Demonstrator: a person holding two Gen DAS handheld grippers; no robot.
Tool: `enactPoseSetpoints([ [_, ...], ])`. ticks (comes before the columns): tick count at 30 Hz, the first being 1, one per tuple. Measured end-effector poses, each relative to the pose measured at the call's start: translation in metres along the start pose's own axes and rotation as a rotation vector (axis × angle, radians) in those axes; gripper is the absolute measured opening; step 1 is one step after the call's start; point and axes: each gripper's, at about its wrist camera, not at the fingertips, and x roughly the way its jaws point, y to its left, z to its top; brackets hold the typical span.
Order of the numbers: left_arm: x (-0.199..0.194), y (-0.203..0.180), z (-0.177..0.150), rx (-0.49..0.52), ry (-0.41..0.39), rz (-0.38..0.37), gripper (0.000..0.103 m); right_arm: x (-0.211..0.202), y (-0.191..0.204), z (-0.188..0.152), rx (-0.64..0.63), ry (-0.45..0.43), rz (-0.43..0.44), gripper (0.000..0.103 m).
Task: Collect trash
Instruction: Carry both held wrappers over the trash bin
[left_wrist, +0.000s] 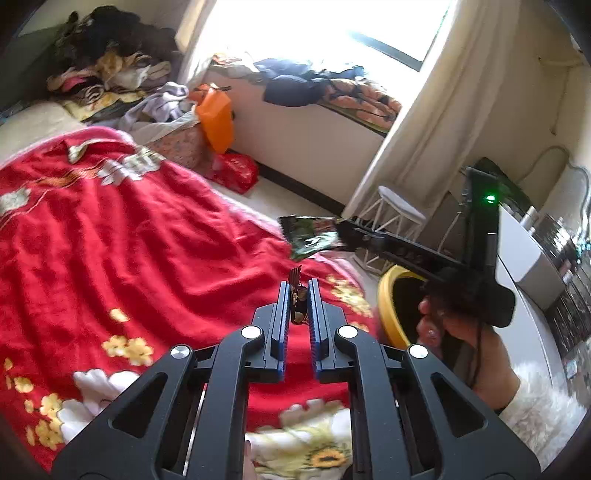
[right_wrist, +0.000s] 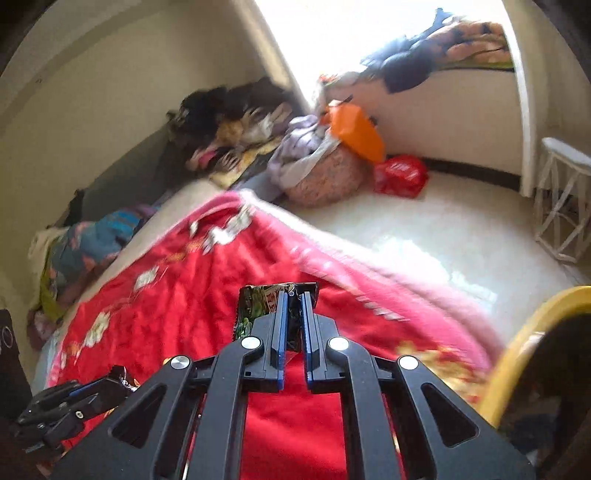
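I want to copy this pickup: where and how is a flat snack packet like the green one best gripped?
By one thin edge, as the right gripper does now: it comes at the green snack packet edge-on, a pad on each flat face. The packet is thin, so nearly closed jaws pinch it.

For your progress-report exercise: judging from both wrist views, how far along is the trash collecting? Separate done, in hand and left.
Done: both pieces are picked up off the red blanket. In hand: the left gripper is shut on a small wrapper; the right gripper is shut on a green snack packet. Left: neither is in the yellow bin beside the bed yet.
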Motion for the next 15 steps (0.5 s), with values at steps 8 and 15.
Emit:
enactPoseSetpoints([
  [8,0.004,-0.044,0.000,0.060,-0.005,-0.055,0.006,-0.066,-0.040,-0.006,0.066,-0.106,-0.137,0.007],
  [15,0.005,-0.079,-0.004,0.109,-0.003,-0.102,0.006,-0.113,-0.062,-0.019,0.069,-0.155,-0.234,0.007],
])
